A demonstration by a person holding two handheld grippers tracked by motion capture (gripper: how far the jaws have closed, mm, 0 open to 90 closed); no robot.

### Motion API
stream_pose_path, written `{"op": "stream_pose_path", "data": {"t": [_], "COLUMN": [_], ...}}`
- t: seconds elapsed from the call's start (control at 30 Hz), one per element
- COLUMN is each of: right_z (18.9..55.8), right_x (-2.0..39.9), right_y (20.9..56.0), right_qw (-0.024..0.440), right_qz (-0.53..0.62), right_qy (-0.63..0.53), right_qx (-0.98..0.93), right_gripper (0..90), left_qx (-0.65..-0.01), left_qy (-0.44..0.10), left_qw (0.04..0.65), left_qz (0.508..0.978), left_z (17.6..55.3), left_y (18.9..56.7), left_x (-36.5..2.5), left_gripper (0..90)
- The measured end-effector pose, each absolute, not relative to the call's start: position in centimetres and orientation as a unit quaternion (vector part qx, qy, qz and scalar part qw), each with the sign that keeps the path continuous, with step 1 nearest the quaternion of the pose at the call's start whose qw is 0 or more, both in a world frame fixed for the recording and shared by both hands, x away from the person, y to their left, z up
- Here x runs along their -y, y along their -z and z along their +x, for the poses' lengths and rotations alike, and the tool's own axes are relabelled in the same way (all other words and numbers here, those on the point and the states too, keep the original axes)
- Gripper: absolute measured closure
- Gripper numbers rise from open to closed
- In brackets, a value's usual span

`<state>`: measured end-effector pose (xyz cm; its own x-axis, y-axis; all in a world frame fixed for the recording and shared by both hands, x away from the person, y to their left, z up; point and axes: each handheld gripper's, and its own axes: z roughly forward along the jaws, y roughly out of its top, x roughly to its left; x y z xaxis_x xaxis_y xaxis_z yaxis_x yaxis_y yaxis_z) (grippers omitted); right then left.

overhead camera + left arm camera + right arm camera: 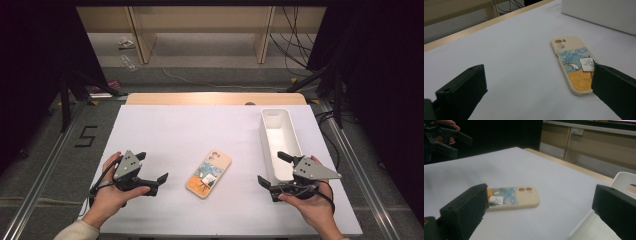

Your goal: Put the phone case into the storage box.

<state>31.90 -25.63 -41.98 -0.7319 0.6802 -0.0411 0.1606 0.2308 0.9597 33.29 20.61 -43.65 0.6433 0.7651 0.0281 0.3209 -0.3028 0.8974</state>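
Note:
A cream phone case (209, 174) with a painted picture lies flat, back up, in the middle of the white table top (190, 130). My left gripper (152, 166) stands open to its left, jaws pointing toward the case with nothing between them. My right gripper (271, 167) stands open to the case's right, beside the near end of the white bin (263, 135). In the left gripper view the phone case (571, 65) lies ahead of the wide jaws of the left gripper (538, 72), partly behind the right jaw. In the right gripper view the phone case (516, 196) lies beyond the right gripper (541, 192).
The long white bin (599, 12) runs front to back at the table's right side; its rim (626, 180) is close to my right jaw. The other hand's gripper (446, 137) shows far off. A wooden strip (215, 98) edges the table's far side, with cables on the floor beyond.

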Motion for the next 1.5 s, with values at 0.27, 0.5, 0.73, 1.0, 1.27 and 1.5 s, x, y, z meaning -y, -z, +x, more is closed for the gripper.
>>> {"op": "stream_pose_path", "data": {"t": [0.27, 0.5, 0.73, 1.0, 1.27, 1.5], "right_z": [31.8, 31.8, 31.7, 31.7, 31.6, 31.5], "right_x": [25.6, 25.5, 25.4, 25.1, 24.4, 23.2], "right_y": [41.9, 41.9, 41.8, 41.7, 41.6, 41.7], "right_qw": [0.237, 0.238, 0.243, 0.247, 0.239, 0.222], "right_qz": [0.281, 0.280, 0.283, 0.282, 0.270, 0.246], "right_qy": [-0.552, -0.554, -0.558, -0.561, -0.566, -0.557], "right_qx": [-0.748, -0.747, -0.741, -0.738, -0.741, -0.762], "right_gripper": [1.5, 1.8, 7.4, 15.1, 29.5, 61.1], "left_qx": [-0.352, -0.351, -0.352, -0.352, -0.349, -0.349], "left_qy": [-0.236, -0.235, -0.235, -0.234, -0.234, -0.231], "left_qw": [0.475, 0.475, 0.475, 0.475, 0.474, 0.472], "left_qz": [0.772, 0.772, 0.772, 0.772, 0.774, 0.776], "left_z": [33.2, 33.2, 33.2, 33.2, 33.2, 33.1], "left_y": [43.6, 43.6, 43.7, 43.7, 43.7, 43.7], "left_x": [-20.6, -20.6, -20.6, -20.6, -20.5, -20.3], "left_gripper": [0.0, 0.0, 0.0, 0.0, 0.0, 0.0]}}
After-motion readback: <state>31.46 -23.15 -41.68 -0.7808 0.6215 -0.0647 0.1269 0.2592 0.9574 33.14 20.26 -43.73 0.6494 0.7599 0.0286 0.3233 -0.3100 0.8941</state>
